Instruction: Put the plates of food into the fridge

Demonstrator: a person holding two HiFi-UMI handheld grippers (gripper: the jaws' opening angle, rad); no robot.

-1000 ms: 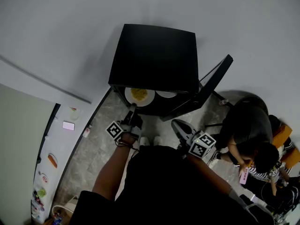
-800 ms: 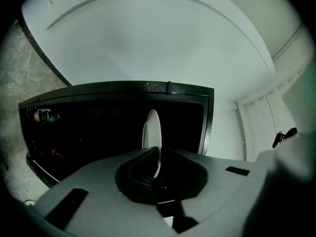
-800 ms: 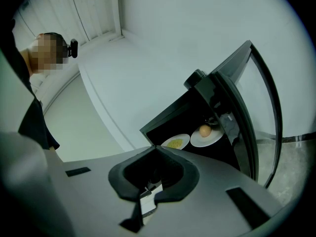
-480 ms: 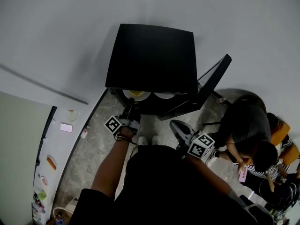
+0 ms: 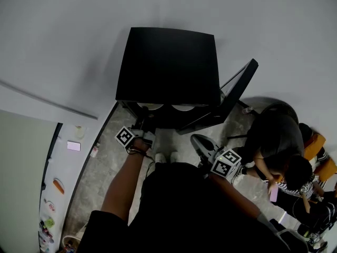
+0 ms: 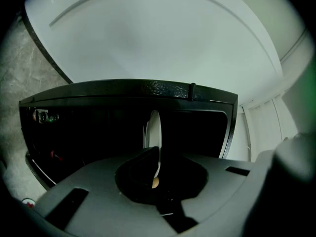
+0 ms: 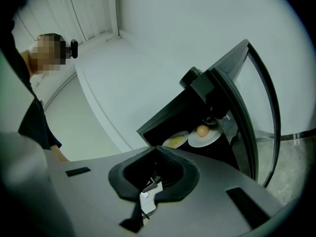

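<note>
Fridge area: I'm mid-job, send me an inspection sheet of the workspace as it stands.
Surface: the inside of the black mini fridge is too dark to inspect; its door is swung open to the right.
Job's things: white plate of yellow food and white plate with a round brown item, side by side in the fridge.
Clutter: pink phone and small items on the white counter at left.
Grippers: left gripper shut on the yellow-food plate's rim; right gripper shut, empty, held back from the fridge.
Cables: thin dark cord at the left wrist.
Surroundings: grey stone floor, white wall, seated person at right.
</note>
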